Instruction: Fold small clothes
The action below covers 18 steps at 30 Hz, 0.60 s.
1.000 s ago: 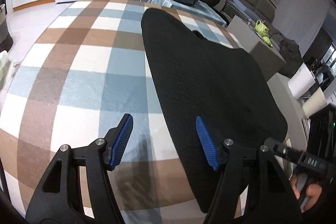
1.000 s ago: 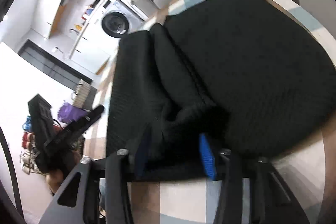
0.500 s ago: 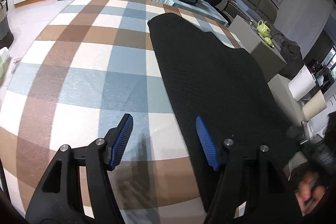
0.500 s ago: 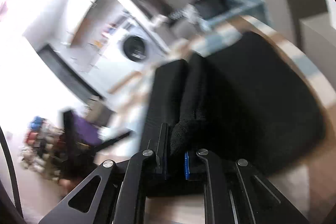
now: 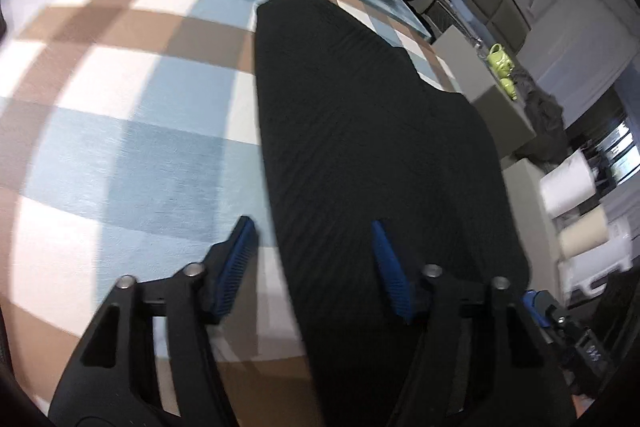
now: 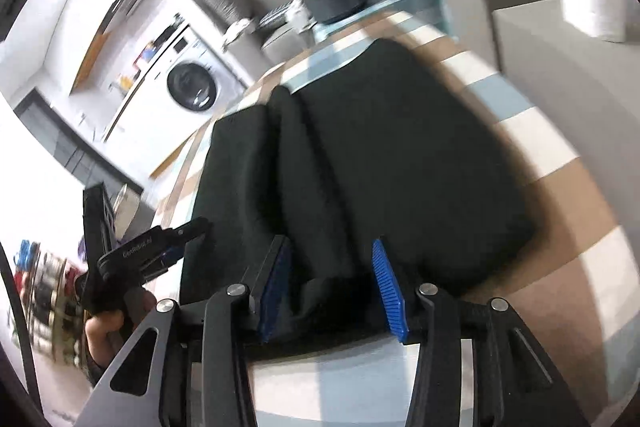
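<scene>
On the brown, blue and white checked tablecloth point(image 5: 132, 131) the black ribbed-knit garment point(image 5: 372, 147) lies partly folded, one side doubled over, while the left gripper point(image 5: 312, 259) and right gripper point(image 6: 330, 285) stand open at its near edge, further folds seemingly remaining.

left gripper point(image 5: 314, 255): jaws held apart over near edge of black garment point(image 5: 376, 131) | garment: laid flat on checked cloth point(image 5: 120, 115)
</scene>
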Motion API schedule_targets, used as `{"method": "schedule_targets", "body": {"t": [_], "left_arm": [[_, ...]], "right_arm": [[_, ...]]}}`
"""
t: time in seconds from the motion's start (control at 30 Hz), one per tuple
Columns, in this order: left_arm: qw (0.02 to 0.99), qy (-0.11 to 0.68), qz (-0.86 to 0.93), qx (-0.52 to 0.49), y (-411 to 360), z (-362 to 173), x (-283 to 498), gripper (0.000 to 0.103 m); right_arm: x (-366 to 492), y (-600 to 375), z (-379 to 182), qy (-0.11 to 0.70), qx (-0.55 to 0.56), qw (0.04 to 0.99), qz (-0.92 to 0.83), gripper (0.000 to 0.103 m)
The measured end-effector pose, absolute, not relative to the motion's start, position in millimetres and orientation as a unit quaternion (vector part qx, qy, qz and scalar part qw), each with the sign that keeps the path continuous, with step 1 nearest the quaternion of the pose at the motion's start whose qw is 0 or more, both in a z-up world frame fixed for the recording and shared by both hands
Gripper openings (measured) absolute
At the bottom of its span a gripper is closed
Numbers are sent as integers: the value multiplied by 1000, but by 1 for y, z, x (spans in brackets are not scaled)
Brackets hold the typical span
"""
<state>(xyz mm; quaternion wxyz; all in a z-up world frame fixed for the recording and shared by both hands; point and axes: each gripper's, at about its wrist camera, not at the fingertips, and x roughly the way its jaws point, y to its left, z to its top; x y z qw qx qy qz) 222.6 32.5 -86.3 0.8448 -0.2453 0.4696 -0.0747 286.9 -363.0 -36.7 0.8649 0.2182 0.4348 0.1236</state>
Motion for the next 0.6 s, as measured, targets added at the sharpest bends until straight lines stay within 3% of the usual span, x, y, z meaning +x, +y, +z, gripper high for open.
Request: {"method": "schedule_targets", "body": {"t": [0.03, 0.17, 0.47, 0.6], "left_arm": [[842, 471, -72, -252, 32, -88, 226, 31], [857, 459, -57, -227, 25, -84, 230, 17], [876, 446, -19, -184, 76, -70, 214, 14], [866, 464, 6, -188, 110, -69, 206, 22]], "right_arm": [[286, -370, -34, 429, 225, 867, 112, 44], [281, -385, -30, 429, 229, 868, 101, 44], [289, -363, -34, 447, 209, 859, 140, 44], [302, -334, -43, 465, 200, 842, 188, 44]]}}
